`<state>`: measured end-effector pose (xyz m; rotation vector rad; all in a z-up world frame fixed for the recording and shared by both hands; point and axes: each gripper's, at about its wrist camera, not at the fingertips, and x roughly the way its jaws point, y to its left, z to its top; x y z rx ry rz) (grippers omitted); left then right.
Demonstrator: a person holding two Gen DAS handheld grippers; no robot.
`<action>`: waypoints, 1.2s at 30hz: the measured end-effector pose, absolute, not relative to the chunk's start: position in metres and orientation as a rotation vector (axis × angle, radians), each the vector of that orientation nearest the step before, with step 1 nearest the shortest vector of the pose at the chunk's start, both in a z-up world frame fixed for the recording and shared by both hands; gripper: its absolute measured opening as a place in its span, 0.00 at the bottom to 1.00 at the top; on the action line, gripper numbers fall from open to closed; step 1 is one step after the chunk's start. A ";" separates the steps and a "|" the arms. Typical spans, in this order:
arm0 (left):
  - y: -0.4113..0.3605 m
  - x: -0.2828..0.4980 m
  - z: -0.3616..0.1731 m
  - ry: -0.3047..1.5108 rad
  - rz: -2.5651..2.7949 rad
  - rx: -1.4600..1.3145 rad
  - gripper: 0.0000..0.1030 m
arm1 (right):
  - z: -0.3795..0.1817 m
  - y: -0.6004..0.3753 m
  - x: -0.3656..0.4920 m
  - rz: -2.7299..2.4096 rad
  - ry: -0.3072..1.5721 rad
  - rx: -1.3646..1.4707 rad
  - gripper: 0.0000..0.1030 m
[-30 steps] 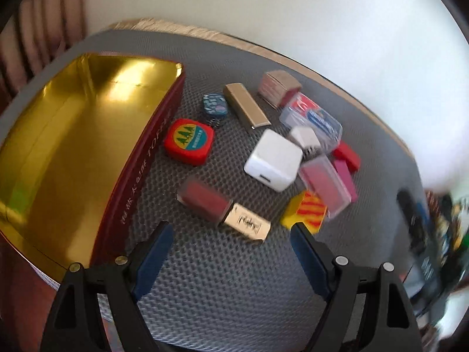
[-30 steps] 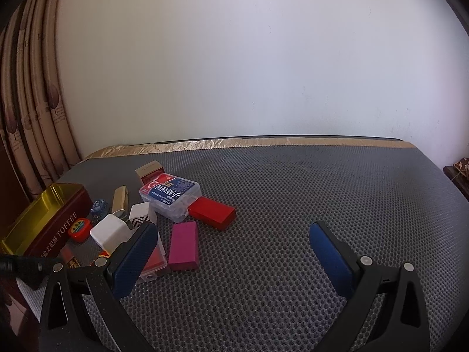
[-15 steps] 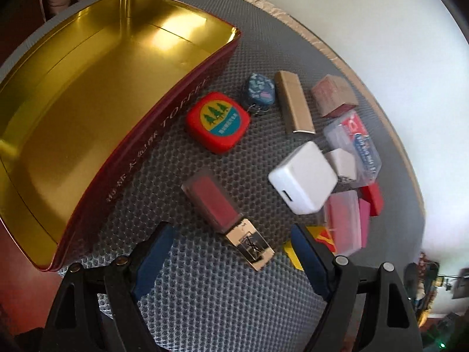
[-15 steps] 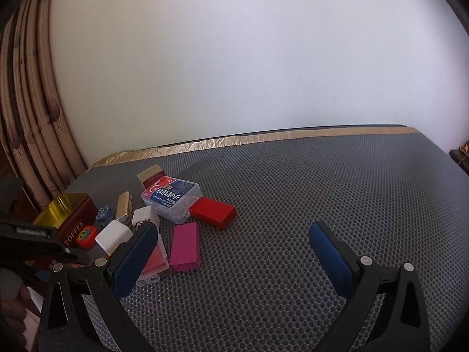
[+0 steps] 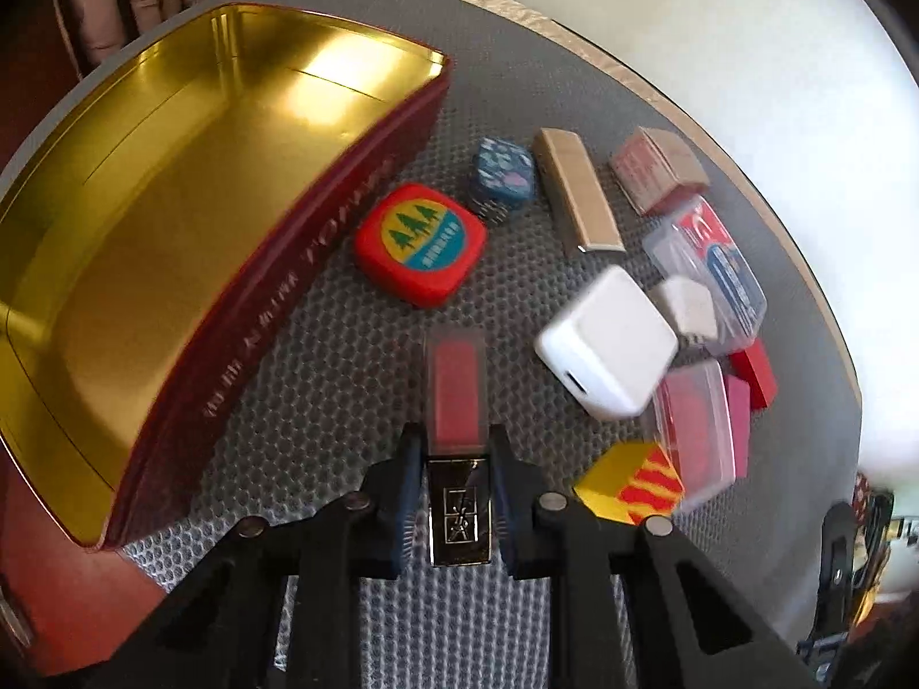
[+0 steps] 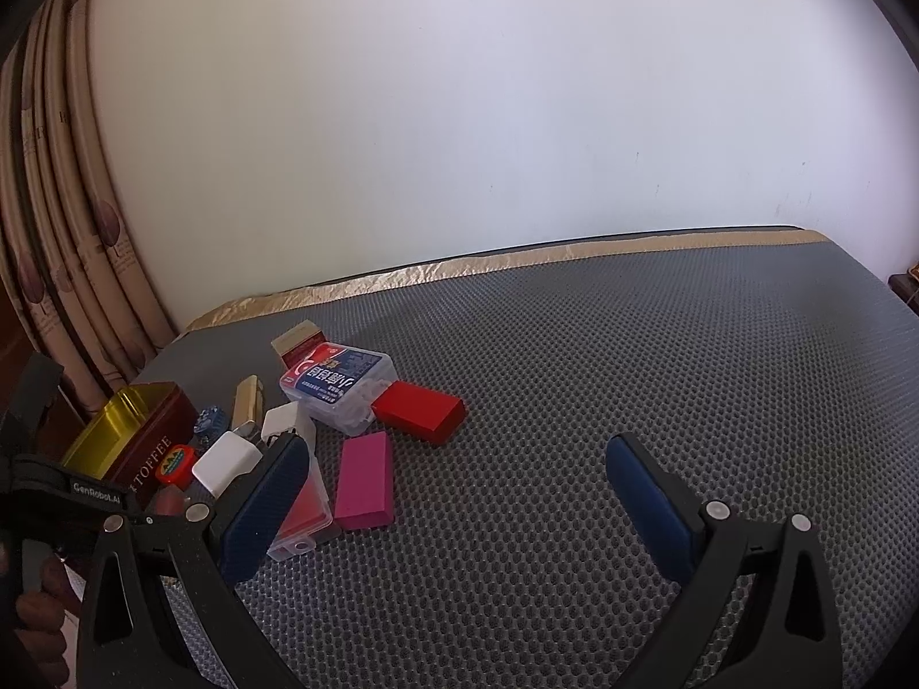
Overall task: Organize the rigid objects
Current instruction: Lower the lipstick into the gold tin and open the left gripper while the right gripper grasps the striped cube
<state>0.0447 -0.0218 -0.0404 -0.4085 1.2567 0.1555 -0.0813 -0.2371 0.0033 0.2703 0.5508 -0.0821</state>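
The gold-lined toffee tin (image 5: 172, 241) is sitting open at the worktop's (image 6: 632, 373) left edge, its near end cut off. The left gripper's (image 5: 456, 494) fingers are pinching the red lipstick (image 5: 456, 402) beside it; the right gripper's (image 6: 459, 511) are spreading wide.

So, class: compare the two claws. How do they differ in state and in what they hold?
The left claw is shut on the lipstick; the right claw is wide open. The left sits beside the tin among the clutter; the right holds nothing over bare mat. Both have blue pads on black arms.
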 end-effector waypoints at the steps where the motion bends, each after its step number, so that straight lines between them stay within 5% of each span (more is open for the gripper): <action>1: -0.026 0.044 -0.040 1.252 0.145 -0.402 0.20 | 0.003 -0.238 -0.081 -0.082 0.551 0.273 1.00; 11: -0.055 0.010 -0.005 1.165 0.014 -0.333 0.20 | 0.007 -0.226 -0.085 -0.007 0.531 0.228 1.00; 17: 0.000 -0.027 0.030 1.105 -0.025 -0.302 0.20 | 0.016 -0.178 -0.088 0.264 0.601 0.077 0.96; 20: 0.033 -0.023 0.043 1.077 0.018 -0.291 0.20 | 0.018 -0.147 -0.081 0.402 0.652 -0.034 0.83; 22: 0.061 -0.022 0.049 1.067 0.054 -0.287 0.20 | 0.016 -0.129 -0.074 0.466 0.695 -0.107 0.66; 27: 0.106 -0.001 0.040 1.091 0.140 -0.263 0.20 | 0.006 -0.106 -0.065 0.568 0.781 -0.243 0.51; 36: 0.146 0.038 -0.002 1.173 0.191 -0.262 0.20 | -0.006 -0.102 -0.036 0.619 0.898 -0.333 0.49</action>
